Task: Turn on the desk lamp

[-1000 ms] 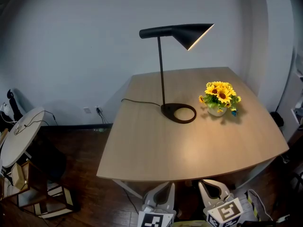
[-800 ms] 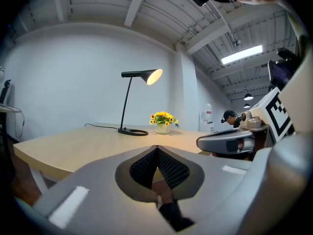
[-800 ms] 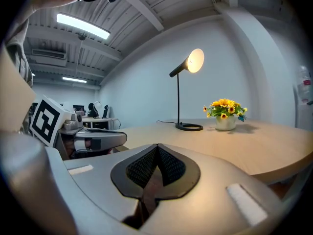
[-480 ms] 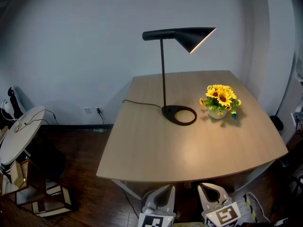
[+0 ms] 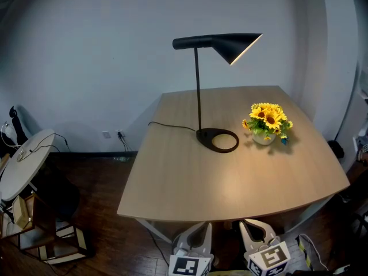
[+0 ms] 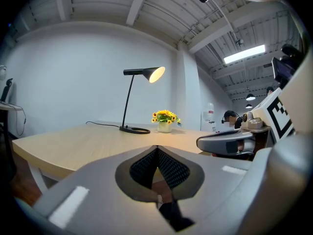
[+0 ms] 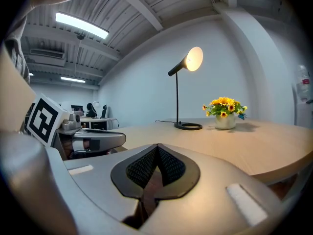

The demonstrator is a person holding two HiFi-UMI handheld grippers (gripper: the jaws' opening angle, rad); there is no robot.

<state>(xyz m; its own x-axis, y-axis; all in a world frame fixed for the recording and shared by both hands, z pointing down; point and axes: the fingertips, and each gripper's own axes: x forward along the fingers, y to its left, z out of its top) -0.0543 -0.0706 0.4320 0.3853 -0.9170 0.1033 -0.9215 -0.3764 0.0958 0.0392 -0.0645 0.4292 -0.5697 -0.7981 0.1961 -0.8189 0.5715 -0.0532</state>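
The black desk lamp (image 5: 198,91) stands at the middle back of the wooden table (image 5: 218,183), its cone shade (image 5: 233,43) glowing and casting warm light on the tabletop. It also shows lit in the left gripper view as lamp (image 6: 146,73) and in the right gripper view as lamp (image 7: 188,61). My left gripper (image 5: 194,234) and right gripper (image 5: 257,232) hang side by side below the table's near edge, far from the lamp. Both are shut with nothing between the jaws, as seen at left gripper (image 6: 156,148) and right gripper (image 7: 157,147).
A small pot of sunflowers (image 5: 266,119) sits right of the lamp's ring base (image 5: 217,139). The lamp's cord (image 5: 169,125) runs off the table's left side. A round side table (image 5: 26,163) and a low stool (image 5: 52,234) stand on the dark floor at the left.
The head view shifted slightly a second ago, then held still. The lamp stays lit and both grippers stay shut near the table's front edge.
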